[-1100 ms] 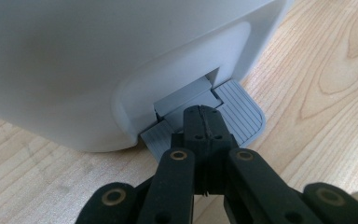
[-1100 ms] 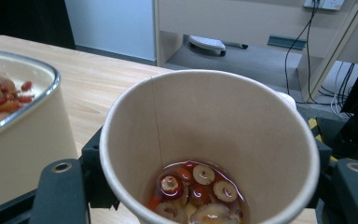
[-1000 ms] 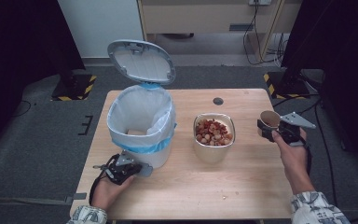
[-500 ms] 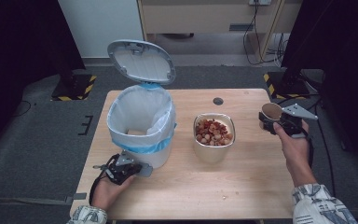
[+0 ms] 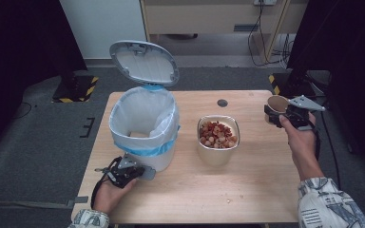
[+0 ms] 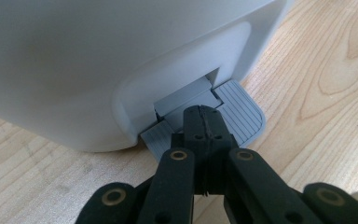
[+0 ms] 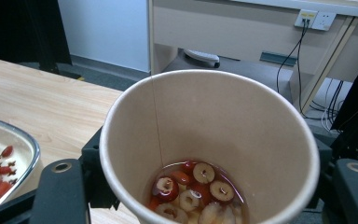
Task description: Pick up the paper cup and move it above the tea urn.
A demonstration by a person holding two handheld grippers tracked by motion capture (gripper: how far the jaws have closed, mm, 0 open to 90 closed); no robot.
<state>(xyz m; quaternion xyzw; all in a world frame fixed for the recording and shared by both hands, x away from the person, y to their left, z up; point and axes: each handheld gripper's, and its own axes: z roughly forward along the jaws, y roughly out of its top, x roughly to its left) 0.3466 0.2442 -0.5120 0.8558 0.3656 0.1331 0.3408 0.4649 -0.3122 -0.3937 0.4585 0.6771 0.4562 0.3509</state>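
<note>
High view: left gripper (image 5: 132,172) clenched, pressed down on grey pedal (image 5: 147,174) at foot of white bin (image 5: 145,126); lid (image 5: 144,62) tipped up and back, liner mouth open. Right gripper (image 5: 278,112) clamped on paper cup (image 5: 277,104), held upright above right edge of tabletop (image 5: 247,190). Steel bowl (image 5: 218,137) of red bits between cup and bin. Bin mouth well to left of cup, past bowl; right hand nearer to bowl, left hand tied up at pedal.

Left gripper view: jaws closed together, tips resting on ribbed pedal (image 6: 242,114) under bin wall (image 6: 98,60). Nothing gripped, just pushing.

Right gripper view: jaws squeezing cup (image 7: 209,140) from both sides, rim up, axis vertical. Liquid with sliced red fruit (image 7: 193,189) in bottom. Bowl rim (image 7: 25,144) low left. Likely next: carry leftward over bowl to bin, then tip.
</note>
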